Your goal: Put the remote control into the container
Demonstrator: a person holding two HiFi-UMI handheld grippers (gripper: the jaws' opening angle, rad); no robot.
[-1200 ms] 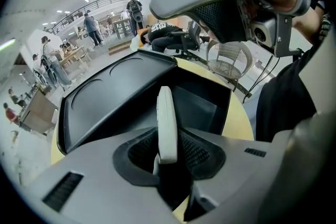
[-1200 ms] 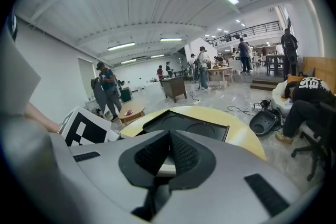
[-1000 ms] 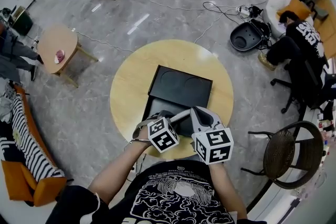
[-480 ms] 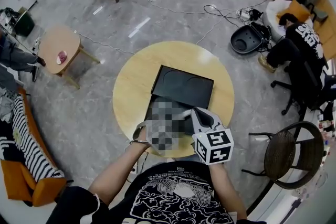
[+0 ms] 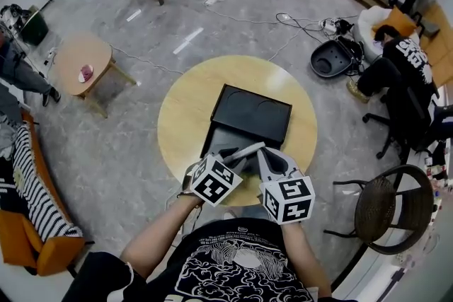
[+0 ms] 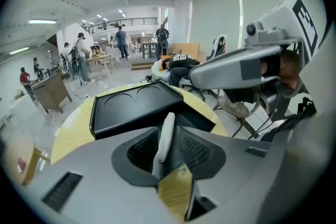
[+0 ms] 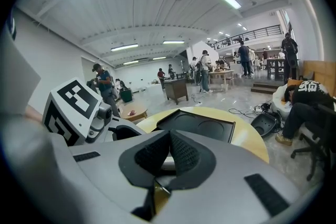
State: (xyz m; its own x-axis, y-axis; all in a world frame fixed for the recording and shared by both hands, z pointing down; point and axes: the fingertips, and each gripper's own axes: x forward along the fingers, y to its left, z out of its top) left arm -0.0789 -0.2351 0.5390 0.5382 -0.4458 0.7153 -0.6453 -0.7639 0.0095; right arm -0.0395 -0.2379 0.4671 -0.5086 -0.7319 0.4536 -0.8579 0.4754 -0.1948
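In an open hall, the black container point(image 5: 251, 113) lies on the round wooden table point(image 5: 177, 106), toward its near edge. Our left gripper point(image 5: 237, 158) clamps the remote control point(image 6: 165, 136) over the container's near edge. The remote's long axis runs along the jaws and points across the container. Our right gripper point(image 5: 269, 155) hovers just beside it, jaws together.

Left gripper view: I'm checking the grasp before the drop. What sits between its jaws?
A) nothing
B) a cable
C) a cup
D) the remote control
D: the left gripper is shut on the slim pale remote control, which stands edge-on between its pads.
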